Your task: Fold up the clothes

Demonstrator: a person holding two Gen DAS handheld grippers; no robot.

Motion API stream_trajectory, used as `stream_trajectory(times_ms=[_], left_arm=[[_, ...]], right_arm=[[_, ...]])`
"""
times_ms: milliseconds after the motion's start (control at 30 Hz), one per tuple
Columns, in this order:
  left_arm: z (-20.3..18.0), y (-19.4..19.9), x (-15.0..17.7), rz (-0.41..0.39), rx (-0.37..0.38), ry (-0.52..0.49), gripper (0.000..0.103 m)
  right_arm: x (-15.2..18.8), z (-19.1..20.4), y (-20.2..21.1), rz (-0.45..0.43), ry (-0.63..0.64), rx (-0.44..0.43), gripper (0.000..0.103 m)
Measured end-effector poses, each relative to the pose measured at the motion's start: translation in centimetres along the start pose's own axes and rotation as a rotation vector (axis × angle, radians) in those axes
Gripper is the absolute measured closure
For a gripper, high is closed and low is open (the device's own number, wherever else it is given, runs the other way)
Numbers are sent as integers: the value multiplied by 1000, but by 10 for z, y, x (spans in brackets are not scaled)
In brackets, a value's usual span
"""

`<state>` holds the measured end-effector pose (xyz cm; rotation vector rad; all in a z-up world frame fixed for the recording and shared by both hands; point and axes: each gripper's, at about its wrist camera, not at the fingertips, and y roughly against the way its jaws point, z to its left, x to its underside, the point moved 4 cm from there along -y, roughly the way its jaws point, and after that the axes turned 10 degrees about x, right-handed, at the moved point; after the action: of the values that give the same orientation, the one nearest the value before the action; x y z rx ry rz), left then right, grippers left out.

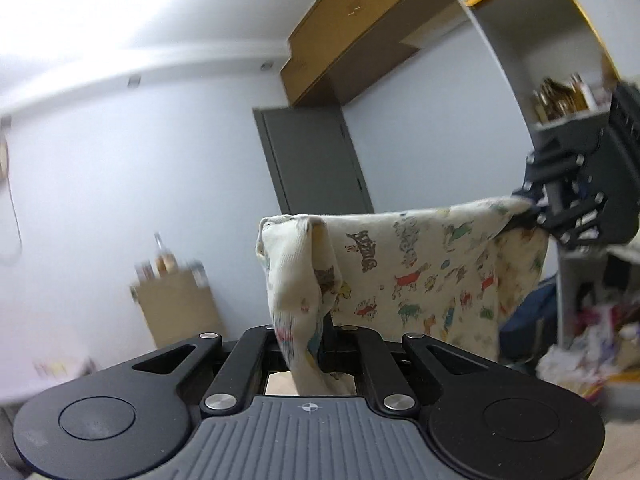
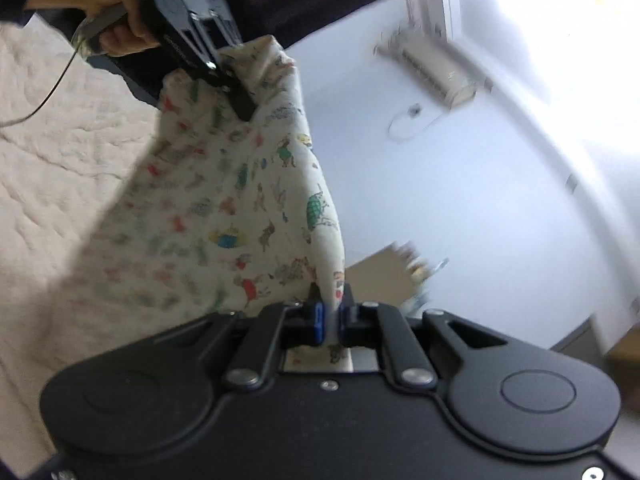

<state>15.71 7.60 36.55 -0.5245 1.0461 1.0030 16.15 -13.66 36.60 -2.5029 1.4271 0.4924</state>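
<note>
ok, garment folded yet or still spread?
Spread, not folded. The garment hangs in the air, stretched between the left gripper and right gripper, each clamped on an edge.

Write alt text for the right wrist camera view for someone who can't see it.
A cream garment printed with small colourful animals hangs stretched between two grippers: the right gripper pinches one edge in the foreground, and the left gripper, held in a person's hand, clamps the far edge. A quilted cream bedspread lies below, and a pale wall is at right.

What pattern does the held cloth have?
The cream cotton garment shows small colourful animal prints, clearest in the left wrist view.
</note>
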Motion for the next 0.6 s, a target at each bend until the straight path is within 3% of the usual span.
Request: stream_trajectory(times_ms=[67,167,333,367,467,533,600], left_arm=[[-29,19,34,31,26,-123,99],[-85,45,119,114,52,-215,98],[-189,86,289,370,97,-178,95],[-210,95,325,424,107,-164,95],[-225,129,341,424,36,-148,87],[-225,141,327,377,31,-134,58],[-224,151,312,326,31,-118,48]], right_arm=[[1,25,17,-23,75,11,97],[24,133,59,-19,121,-106,97],[64,313,131,-11,197,-305,95],[70,326,138,-7,193,-333,95],[82,345,163,51,64,-367,93],[86,335,166,67,-25,-343,62],[90,322,169,75,-114,-305,48]])
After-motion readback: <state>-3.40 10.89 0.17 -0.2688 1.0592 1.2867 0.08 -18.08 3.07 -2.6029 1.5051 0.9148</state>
